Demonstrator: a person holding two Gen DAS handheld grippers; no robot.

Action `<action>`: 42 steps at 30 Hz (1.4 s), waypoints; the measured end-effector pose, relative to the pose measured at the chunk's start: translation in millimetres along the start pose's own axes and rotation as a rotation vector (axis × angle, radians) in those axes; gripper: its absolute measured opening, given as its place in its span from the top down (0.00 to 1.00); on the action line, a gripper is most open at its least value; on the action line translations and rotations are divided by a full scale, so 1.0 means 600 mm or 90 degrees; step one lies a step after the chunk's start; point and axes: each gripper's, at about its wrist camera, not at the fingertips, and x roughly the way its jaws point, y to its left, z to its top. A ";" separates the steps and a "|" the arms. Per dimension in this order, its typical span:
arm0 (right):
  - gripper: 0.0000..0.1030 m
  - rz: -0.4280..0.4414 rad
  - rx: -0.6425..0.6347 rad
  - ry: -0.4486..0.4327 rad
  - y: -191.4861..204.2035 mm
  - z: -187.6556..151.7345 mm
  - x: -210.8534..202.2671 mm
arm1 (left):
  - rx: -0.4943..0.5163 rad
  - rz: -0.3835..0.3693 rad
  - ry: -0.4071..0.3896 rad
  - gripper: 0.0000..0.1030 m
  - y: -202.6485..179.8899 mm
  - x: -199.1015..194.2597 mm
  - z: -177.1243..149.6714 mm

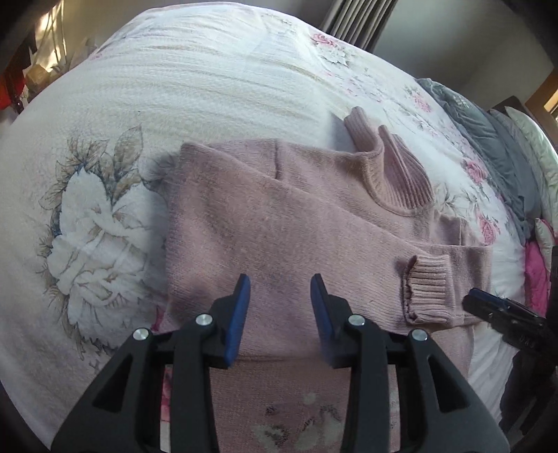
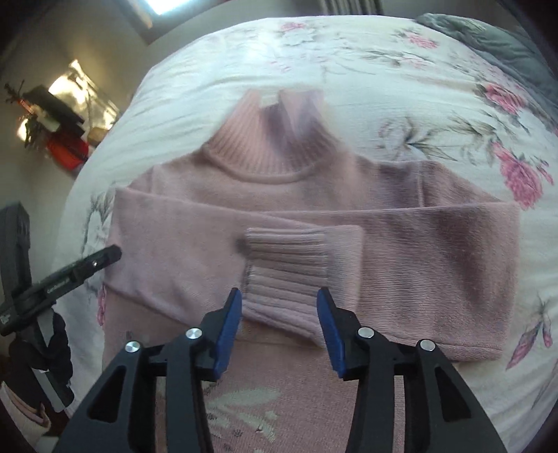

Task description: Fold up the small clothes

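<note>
Sweater flat on floral bedspread | grey curtain behind | both grippers' jaws apart, empty

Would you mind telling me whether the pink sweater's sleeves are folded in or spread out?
Folded in. Both sleeves lie across the chest of the pink sweater, and one ribbed cuff rests at its middle, below the turtleneck collar.
</note>
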 end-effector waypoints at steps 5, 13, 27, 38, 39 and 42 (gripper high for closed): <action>0.51 -0.045 -0.063 0.061 0.048 -0.008 0.073 | 0.036 0.009 0.027 0.65 -0.036 0.029 -0.013; 0.92 -0.051 -0.024 0.071 0.014 -0.004 0.085 | 0.025 0.011 0.046 0.63 -0.024 0.059 -0.022; 0.80 -0.172 0.280 -0.031 -0.234 -0.072 -0.059 | 0.044 -0.017 0.052 0.63 -0.016 0.058 -0.019; 0.76 -0.086 0.219 -0.022 -0.187 -0.039 -0.018 | 0.091 -0.011 0.038 0.60 -0.073 0.049 -0.023; 0.76 -0.101 0.224 0.001 -0.197 -0.039 -0.002 | 0.091 -0.006 0.040 0.60 -0.071 0.056 -0.026; 0.78 -0.094 0.220 0.027 -0.214 -0.045 0.025 | 0.104 0.002 0.040 0.60 -0.069 0.070 -0.031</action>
